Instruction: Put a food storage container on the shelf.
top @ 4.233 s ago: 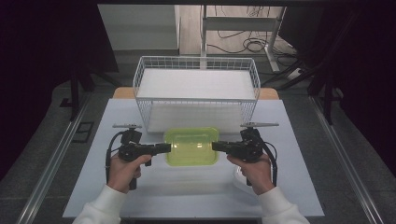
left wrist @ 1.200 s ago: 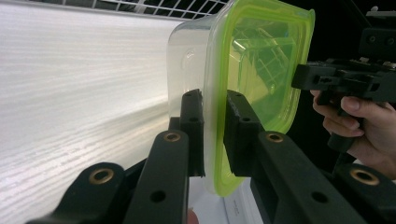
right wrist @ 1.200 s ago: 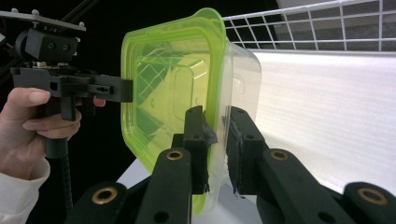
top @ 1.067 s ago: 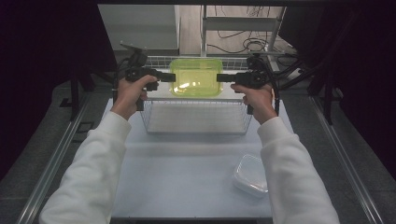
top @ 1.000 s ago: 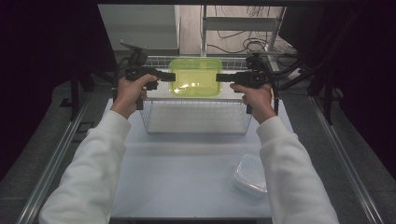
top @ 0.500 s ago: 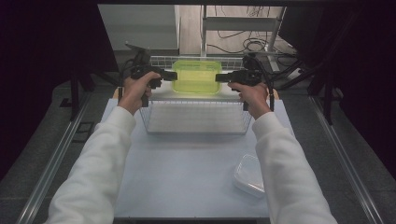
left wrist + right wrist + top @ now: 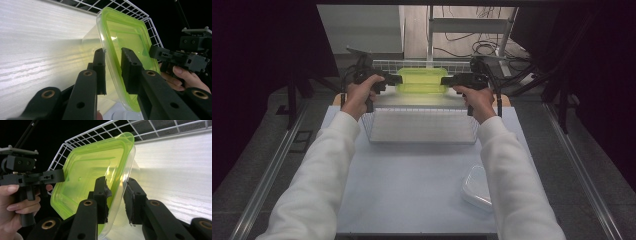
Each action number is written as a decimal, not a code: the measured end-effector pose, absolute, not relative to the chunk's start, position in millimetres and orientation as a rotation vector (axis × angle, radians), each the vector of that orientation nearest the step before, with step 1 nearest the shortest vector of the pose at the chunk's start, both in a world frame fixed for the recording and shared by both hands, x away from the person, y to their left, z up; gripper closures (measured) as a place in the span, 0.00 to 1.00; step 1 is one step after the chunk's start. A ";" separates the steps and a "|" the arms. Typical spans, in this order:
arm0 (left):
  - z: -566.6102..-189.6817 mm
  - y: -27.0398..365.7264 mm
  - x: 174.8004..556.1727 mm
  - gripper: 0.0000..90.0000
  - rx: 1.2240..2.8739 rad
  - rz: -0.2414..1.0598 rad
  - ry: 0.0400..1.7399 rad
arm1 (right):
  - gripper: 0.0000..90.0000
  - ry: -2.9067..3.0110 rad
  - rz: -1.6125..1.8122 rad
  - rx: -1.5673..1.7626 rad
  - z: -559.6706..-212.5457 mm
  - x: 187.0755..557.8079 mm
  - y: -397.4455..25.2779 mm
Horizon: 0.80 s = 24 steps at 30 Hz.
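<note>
A clear container with a yellow-green lid (image 7: 422, 81) hangs over the back part of the white wire basket (image 7: 422, 141). My left gripper (image 7: 398, 79) is shut on its left rim and my right gripper (image 7: 445, 80) is shut on its right rim. In the left gripper view the jaws (image 7: 113, 53) pinch the lid's edge (image 7: 127, 37), with the right gripper (image 7: 160, 53) on the far side. The right gripper view has its jaws (image 7: 116, 182) clamped on the rim of the container (image 7: 87, 177), opposite the left gripper (image 7: 60, 176).
The basket stands at the far end of the white table (image 7: 412, 190), with its wire wall (image 7: 140, 12) close behind the container. A clear plastic container (image 7: 477, 187) lies at the front right of the table. Dark floor and cables surround the table.
Both grippers lifted the green-lidded container from the table's middle up over the basket. In the last second it has moved farther toward the basket's back.
</note>
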State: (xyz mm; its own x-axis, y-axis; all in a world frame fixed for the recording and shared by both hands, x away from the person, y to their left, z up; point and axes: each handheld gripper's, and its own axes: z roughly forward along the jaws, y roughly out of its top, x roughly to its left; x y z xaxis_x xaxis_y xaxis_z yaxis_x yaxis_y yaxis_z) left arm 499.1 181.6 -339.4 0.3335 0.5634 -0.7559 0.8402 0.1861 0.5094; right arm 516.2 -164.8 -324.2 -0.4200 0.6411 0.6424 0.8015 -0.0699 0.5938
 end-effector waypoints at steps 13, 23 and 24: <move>-339.8 184.9 496.2 0.48 1.483 -0.166 1.336 | 0.54 -2.048 -1.540 -1.631 -325.5 516.2 -168.1; -319.0 186.7 469.1 0.37 1.522 -0.028 1.224 | 0.39 -2.128 -1.680 -1.560 -304.8 494.9 -178.7; -316.5 186.9 464.0 0.37 1.529 -0.011 1.219 | 0.38 -2.154 -1.679 -1.553 -303.6 492.1 -179.9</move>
